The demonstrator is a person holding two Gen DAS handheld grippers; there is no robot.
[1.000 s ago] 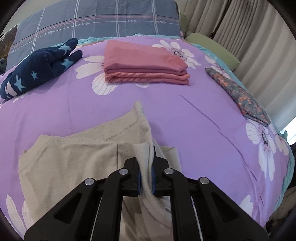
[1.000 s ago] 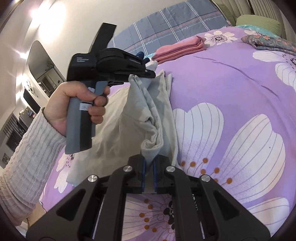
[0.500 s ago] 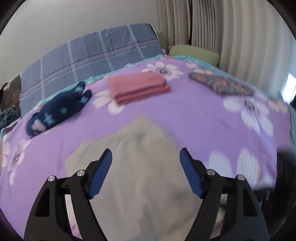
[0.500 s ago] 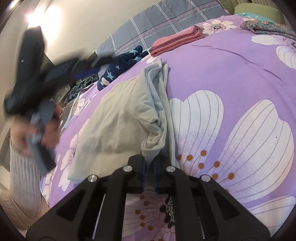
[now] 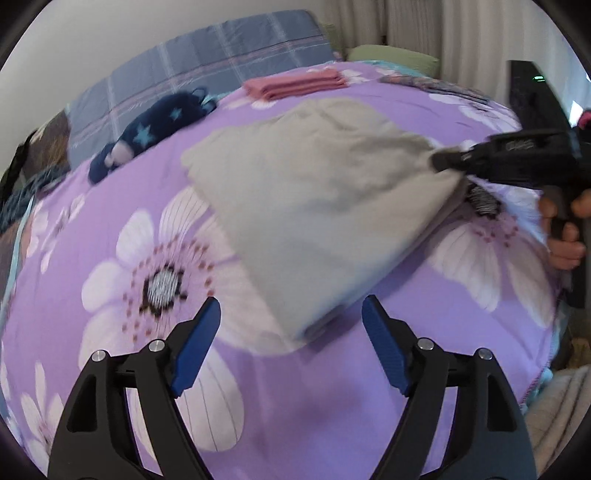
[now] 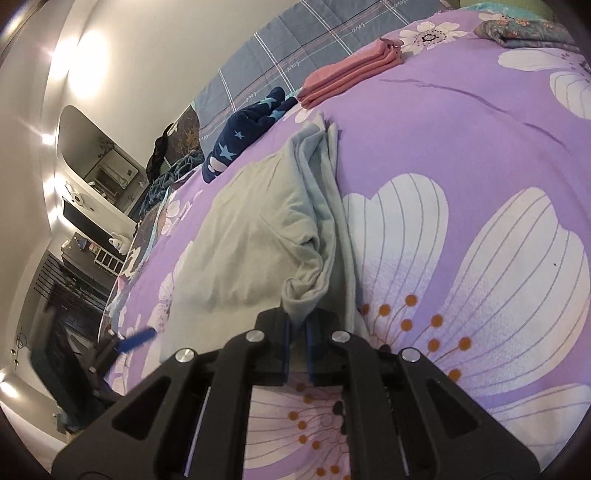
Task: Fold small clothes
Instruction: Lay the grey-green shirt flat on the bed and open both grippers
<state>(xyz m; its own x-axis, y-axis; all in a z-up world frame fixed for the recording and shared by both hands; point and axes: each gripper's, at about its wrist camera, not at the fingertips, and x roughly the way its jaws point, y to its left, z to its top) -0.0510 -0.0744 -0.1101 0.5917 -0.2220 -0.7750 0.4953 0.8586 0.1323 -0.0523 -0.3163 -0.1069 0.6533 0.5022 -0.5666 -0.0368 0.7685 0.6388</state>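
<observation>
Left gripper (image 5: 290, 317): lower centre of the left wrist view, blue-padded jaws spread wide apart, holding nothing. Its tips flank the near corner of the beige garment (image 5: 314, 206) without touching it. In the right wrist view one blue pad of it shows blurred at the lower left edge (image 6: 138, 338).

Right gripper (image 6: 297, 326): bottom centre of its own view, jaws pressed together on a bunched corner of the garment (image 6: 255, 243). In the left wrist view it enters from the right edge (image 5: 448, 160), pinching that same corner, with the person's right hand (image 5: 565, 229) wrapped round the handle.

Beige garment: spread on the purple floral bedspread (image 5: 110, 229), centre of the left wrist view, doubled over, with layered edges showing at the near corner. One side lies in lengthwise folds in the right wrist view.

Other items, upper part of both views, well apart from the garment:
- folded pink cloth stack (image 5: 295, 85) (image 6: 351, 74)
- navy star-print item (image 5: 155, 129) (image 6: 243, 136)
- folded patterned cloth (image 6: 524, 33), upper right
- grey-blue plaid pillow (image 5: 207, 70) behind them
</observation>
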